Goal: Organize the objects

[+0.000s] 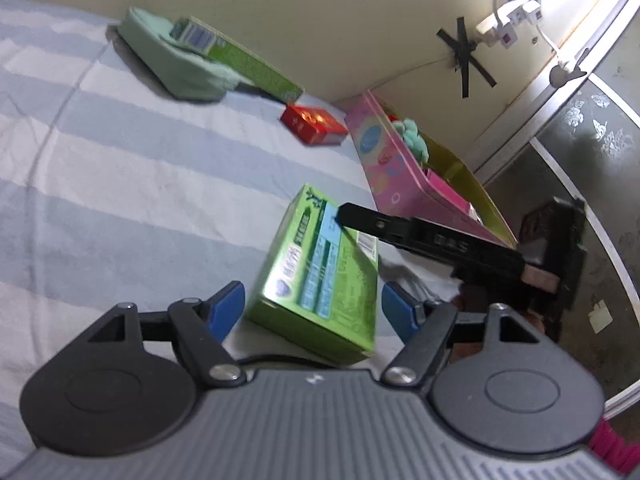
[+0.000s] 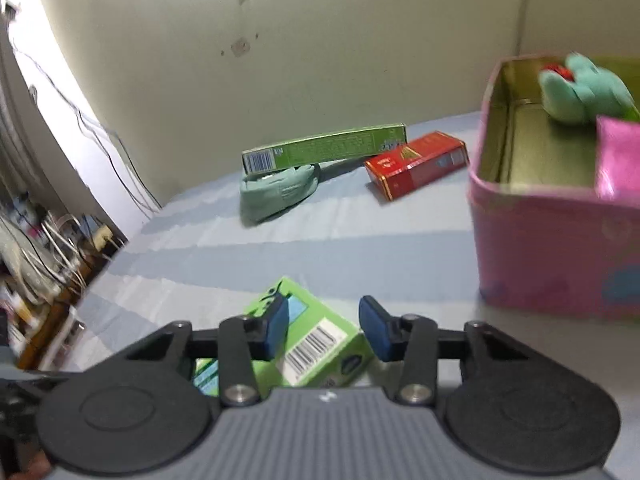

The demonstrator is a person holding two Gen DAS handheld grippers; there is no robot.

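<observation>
A short green box (image 1: 320, 264) with a barcode lies on the striped bedsheet (image 1: 120, 160). My left gripper (image 1: 314, 308) is open astride its near end, with the blue pads close beside its long sides; the box looks blurred against them. One black finger (image 1: 400, 232) of the right gripper reaches in from the right over the box's far end. In the right wrist view the right gripper (image 2: 324, 330) hovers just above the box (image 2: 320, 344). Its pads stand a small way apart, the left one in front of the top face, and nothing is pinched.
A pink tin (image 2: 552, 248) stands open at the right, with a mint plush toy (image 2: 580, 92) inside. By the wall lie a red box (image 2: 416, 164), a long green box (image 2: 328, 148) and a mint pouch (image 2: 276, 192). The bed's left edge drops to cluttered furniture (image 2: 40, 260).
</observation>
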